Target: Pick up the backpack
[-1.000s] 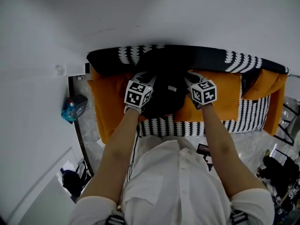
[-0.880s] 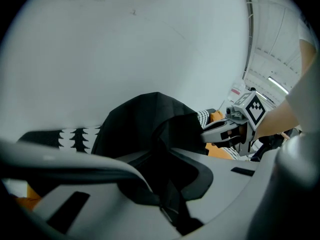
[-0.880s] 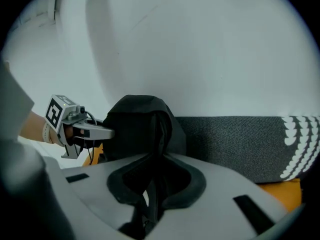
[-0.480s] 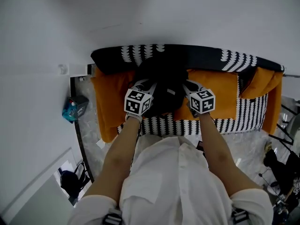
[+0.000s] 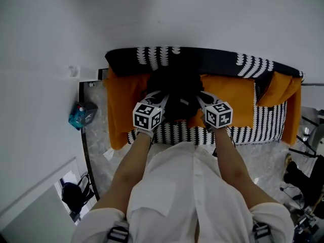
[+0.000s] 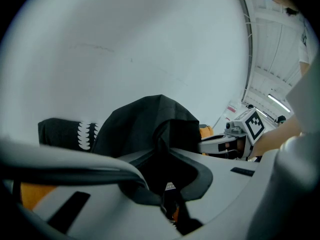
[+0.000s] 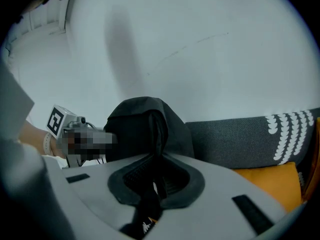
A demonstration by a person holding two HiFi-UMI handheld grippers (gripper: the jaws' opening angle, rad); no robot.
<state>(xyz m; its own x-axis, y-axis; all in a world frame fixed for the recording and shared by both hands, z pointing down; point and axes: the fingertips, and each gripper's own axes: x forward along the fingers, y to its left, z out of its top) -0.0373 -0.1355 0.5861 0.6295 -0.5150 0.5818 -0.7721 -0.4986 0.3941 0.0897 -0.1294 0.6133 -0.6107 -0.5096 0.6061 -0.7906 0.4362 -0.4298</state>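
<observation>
The black backpack hangs between my two grippers in front of the sofa back. In the head view my left gripper is shut on the backpack's left side and my right gripper on its right side. The left gripper view has dark backpack fabric and a strap pinched between the jaws of the left gripper. In the right gripper view the right gripper pinches a black fold of the backpack the same way. The backpack's lower part is hidden behind the grippers.
Under the backpack stands a sofa with orange cushions and a black-and-white patterned throw. A white wall rises behind it. On the floor at the left lie a blue box and a dark bag.
Both grippers have risen and drawn back toward my body, bringing the backpack up off the sofa seat. The jaws have stayed closed on it.
</observation>
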